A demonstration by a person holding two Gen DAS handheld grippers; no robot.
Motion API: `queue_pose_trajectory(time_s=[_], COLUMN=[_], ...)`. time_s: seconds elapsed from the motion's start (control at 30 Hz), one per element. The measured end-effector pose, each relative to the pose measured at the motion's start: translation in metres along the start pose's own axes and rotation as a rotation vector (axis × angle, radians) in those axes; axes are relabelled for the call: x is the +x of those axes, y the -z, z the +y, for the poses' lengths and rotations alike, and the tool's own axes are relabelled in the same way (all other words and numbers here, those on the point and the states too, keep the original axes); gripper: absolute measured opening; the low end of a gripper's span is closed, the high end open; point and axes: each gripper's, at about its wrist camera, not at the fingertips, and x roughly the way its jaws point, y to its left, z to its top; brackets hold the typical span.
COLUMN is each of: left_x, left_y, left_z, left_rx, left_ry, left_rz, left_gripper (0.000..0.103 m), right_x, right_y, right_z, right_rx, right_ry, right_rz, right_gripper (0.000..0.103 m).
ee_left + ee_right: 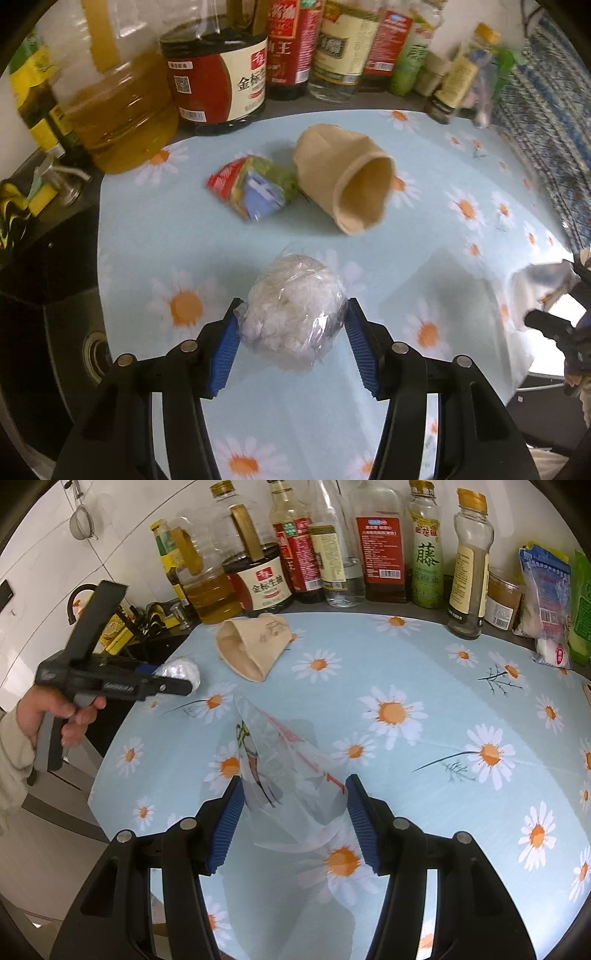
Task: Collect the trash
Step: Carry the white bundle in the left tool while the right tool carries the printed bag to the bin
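Note:
My left gripper (291,319) is shut on a crumpled ball of clear plastic wrap (291,314), held just above the daisy tablecloth (147,236); the same gripper and ball show in the right wrist view (181,672). Beyond the ball lie a folded red, green and blue snack wrapper (255,186) and a tan paper cup on its side (343,179), also in the right wrist view (253,646). My right gripper (293,794) holds a clear plastic bag with printed marks (284,771) between its blue pads; the bag stands up from the cloth.
A row of oil, sauce and vinegar bottles (258,568) lines the back of the table. Packets (546,602) stand at the back right. A dark stove top with utensils (48,206) lies to the left. The table edge drops off at left (110,760).

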Motion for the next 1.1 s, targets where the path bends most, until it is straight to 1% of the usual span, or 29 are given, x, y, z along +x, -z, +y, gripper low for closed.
queue_pose_trajectory(time_s=[0.1, 0.23, 0.33, 0.5, 0.6, 0.87, 0.9, 0.97, 1.1], left_x=[-0.018, -0.047, -0.061, -0.084, -0.093, -0.103, -0.103, -0.101, -0.094], left_y=[0.019, 0.047, 0.063, 0.099, 0.119, 0.177, 0.183, 0.195, 0.217], left_z=[-0.007, -0.013, -0.015, -0.010, -0.012, -0.012, -0.012, -0.013, -0.011], left_rx=[-0.006, -0.009, -0.010, -0.024, -0.015, 0.023, 0.029, 0.049, 0.042], left_ry=[0.023, 0.055, 0.068, 0.112, 0.139, 0.202, 0.200, 0.167, 0.179], left_rz=[-0.025, -0.079, -0.115, -0.156, -0.167, -0.151, -0.143, -0.131, -0.090], left_gripper=[0.053, 0.053, 0.053, 0.053, 0.053, 0.053, 0.053, 0.053, 0.053], right_x=[-0.003, -0.007, -0.012, -0.025, -0.032, -0.035, -0.033, -0.029, -0.021], right_y=[0.005, 0.014, 0.021, 0.035, 0.050, 0.093, 0.100, 0.110, 0.126], right_z=[0.014, 0.035, 0.051, 0.079, 0.099, 0.143, 0.149, 0.158, 0.174], right_rx=[-0.009, -0.013, -0.006, 0.016, 0.028, 0.062, 0.070, 0.083, 0.090], right_ry=[0.003, 0.012, 0.019, 0.027, 0.041, 0.076, 0.077, 0.074, 0.059], right_rz=[-0.006, -0.011, -0.013, -0.033, -0.039, -0.026, -0.019, -0.005, 0.020], right_gripper=[0.057, 0.057, 0.057, 0.057, 0.057, 0.057, 0.057, 0.057, 0.057])
